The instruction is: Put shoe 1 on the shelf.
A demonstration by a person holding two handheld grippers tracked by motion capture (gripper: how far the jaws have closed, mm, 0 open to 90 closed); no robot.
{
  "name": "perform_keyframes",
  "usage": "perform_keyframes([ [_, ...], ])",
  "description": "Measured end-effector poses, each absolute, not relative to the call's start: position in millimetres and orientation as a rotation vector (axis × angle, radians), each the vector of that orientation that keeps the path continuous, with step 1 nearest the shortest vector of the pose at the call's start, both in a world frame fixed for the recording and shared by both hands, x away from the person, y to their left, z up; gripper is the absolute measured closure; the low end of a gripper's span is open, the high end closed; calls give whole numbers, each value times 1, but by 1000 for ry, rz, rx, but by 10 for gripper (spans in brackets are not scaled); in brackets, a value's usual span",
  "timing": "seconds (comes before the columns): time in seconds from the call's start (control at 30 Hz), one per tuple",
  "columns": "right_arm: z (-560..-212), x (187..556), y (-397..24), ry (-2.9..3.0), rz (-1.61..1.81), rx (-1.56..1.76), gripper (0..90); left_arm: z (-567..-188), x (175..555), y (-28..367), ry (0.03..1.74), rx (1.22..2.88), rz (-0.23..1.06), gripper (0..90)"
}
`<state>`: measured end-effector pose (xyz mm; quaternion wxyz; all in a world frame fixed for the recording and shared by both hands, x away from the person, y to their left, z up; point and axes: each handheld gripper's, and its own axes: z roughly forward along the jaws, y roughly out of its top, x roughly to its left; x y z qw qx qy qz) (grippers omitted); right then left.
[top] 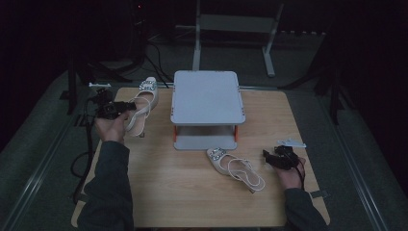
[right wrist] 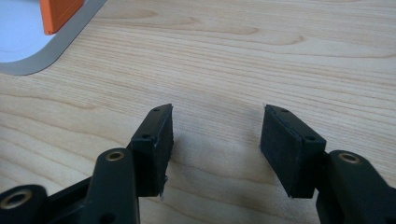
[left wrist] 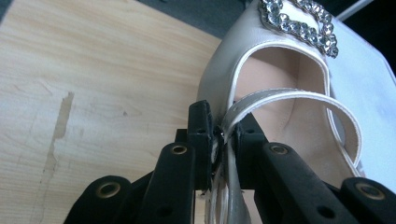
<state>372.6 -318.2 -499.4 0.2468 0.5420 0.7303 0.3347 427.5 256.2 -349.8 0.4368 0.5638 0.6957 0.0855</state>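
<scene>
— Shoes, a cream pair with jewelled buckles: one lay loose (top: 234, 169) on the desk (top: 183, 202) near the person, just in front of the grey rack (top: 207, 98).
— And the right tool (top: 275, 156)?
— Jaws apart, empty, just beside it.
— The other shoe (top: 143, 103)?
— At the far left, its strap clenched in the left tool (left wrist: 224, 135), raised. I'd judge neither shelved yet.
</scene>
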Motion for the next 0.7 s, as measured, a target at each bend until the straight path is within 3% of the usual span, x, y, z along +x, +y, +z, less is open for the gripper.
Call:
perform_keyframes([
  [0.7, -500, 373, -318, 1988, 919, 1480, 437, -301, 445, 222, 1680, 1367, 231, 813],
])
